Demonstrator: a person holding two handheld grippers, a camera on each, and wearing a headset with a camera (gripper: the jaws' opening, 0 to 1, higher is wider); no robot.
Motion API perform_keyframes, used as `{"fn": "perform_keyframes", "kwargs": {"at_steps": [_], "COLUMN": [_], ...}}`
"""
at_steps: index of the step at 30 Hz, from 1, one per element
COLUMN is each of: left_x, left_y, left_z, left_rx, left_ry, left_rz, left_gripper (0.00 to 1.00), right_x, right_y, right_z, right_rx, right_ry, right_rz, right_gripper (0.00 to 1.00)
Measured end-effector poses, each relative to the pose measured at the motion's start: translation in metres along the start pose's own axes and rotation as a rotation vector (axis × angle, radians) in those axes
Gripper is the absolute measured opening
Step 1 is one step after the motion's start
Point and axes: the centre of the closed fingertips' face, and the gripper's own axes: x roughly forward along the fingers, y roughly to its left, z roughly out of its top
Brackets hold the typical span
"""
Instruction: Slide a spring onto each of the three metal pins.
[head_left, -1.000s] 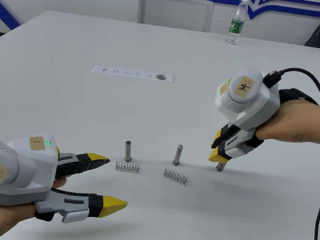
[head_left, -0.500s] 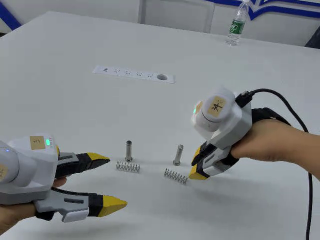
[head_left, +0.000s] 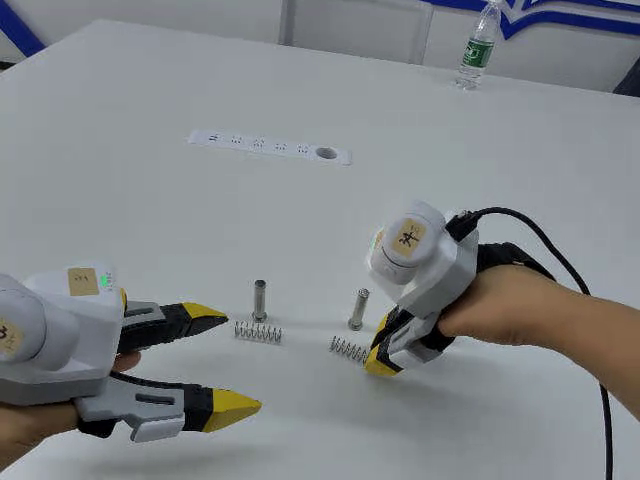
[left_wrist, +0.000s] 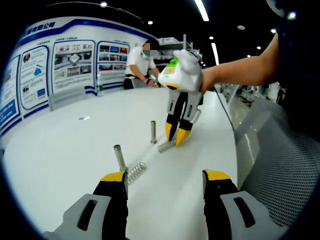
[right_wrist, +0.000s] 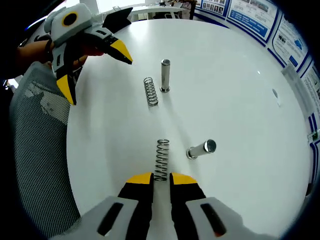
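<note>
**A:** The right gripper (head_left: 375, 365) is down on the white table (head_left: 140, 230) at centre frame. Its jaws are nipped onto the end of the centre spring (head_left: 348, 349), which lies flat just beside the centre pin (head_left: 358, 309).

**B:** And the left gripper (head_left: 240, 362), at lower left, hovers with its jaws wide apart, holding nothing. The left spring (head_left: 257, 331) lies at the foot of the left pin (head_left: 260, 300).

**A:** Both those pins stand bare. On that showing, at least two springs are left to fit.
</note>
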Motion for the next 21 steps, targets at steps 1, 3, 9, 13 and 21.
{"fn": "perform_keyframes", "kwargs": {"at_steps": [1, 3, 9, 13, 21], "left_x": [0.000, 0.001, 0.002, 0.003, 0.013], "left_y": [0.000, -0.001, -0.002, -0.005, -0.016], "left_z": [0.000, 0.001, 0.002, 0.002, 0.005], "left_rx": [0.000, 0.000, 0.002, 0.007, 0.033], "left_ry": [0.000, -0.001, -0.001, 0.005, 0.023], "left_rz": [-0.001, -0.004, -0.011, -0.021, -0.080], "left_gripper": [0.61, 0.61, 0.61, 0.60, 0.56], "right_x": [0.000, 0.002, 0.001, -0.003, -0.018], "right_y": [0.000, 0.000, 0.000, 0.002, 0.014], "right_z": [0.000, 0.000, 0.000, 0.001, 0.005], "right_rx": [0.004, 0.003, 0.001, -0.002, -0.040], "right_ry": [-0.001, 0.000, 0.002, -0.009, -0.024], "right_rz": [0.002, 0.002, 0.000, 0.002, 0.017], "right_gripper": [0.14, 0.13, 0.12, 0.12, 0.11]}}
